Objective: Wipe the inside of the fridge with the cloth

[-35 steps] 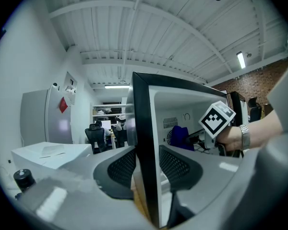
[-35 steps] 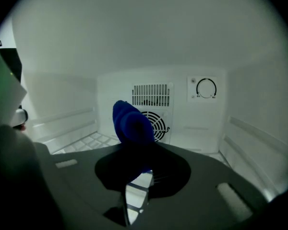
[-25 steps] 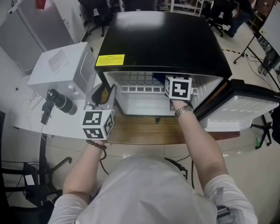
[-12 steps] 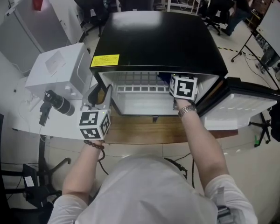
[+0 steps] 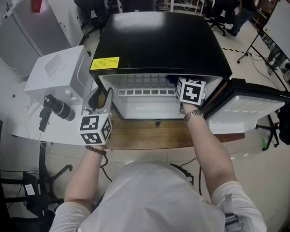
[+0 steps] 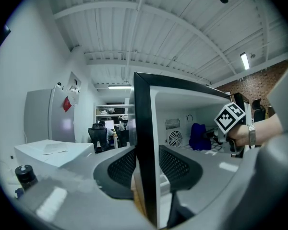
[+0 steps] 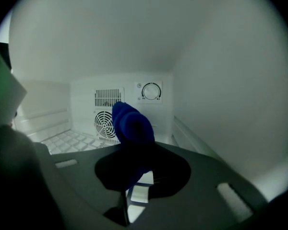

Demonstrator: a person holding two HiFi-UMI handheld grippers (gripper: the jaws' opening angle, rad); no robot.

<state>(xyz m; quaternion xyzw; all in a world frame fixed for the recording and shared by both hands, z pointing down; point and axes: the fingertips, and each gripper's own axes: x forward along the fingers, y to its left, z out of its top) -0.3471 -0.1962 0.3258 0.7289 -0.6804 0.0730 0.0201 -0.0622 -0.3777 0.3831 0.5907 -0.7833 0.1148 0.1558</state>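
A black mini fridge (image 5: 159,42) stands on a wooden table, its door (image 5: 246,111) swung open to the right. My right gripper (image 7: 134,169) reaches into the white interior near the right wall and is shut on a bunched blue cloth (image 7: 130,123). The cloth hangs just in front of the back wall's fan grille (image 7: 104,122). From the left gripper view, the cloth (image 6: 198,136) and right gripper (image 6: 216,134) show deep inside. My left gripper (image 6: 146,164) clamps the front edge of the fridge's left wall (image 6: 145,143), one pad on each side.
A thermostat dial (image 7: 150,91) sits on the back wall and a wire shelf (image 7: 69,140) lies low at the left. A white box (image 5: 60,74) and a black camera-like device (image 5: 58,108) stand left of the fridge. Office chairs and desks stand behind.
My right gripper has shifted a little to the right inside the fridge with the cloth in it. The left gripper has kept its hold on the wall edge.
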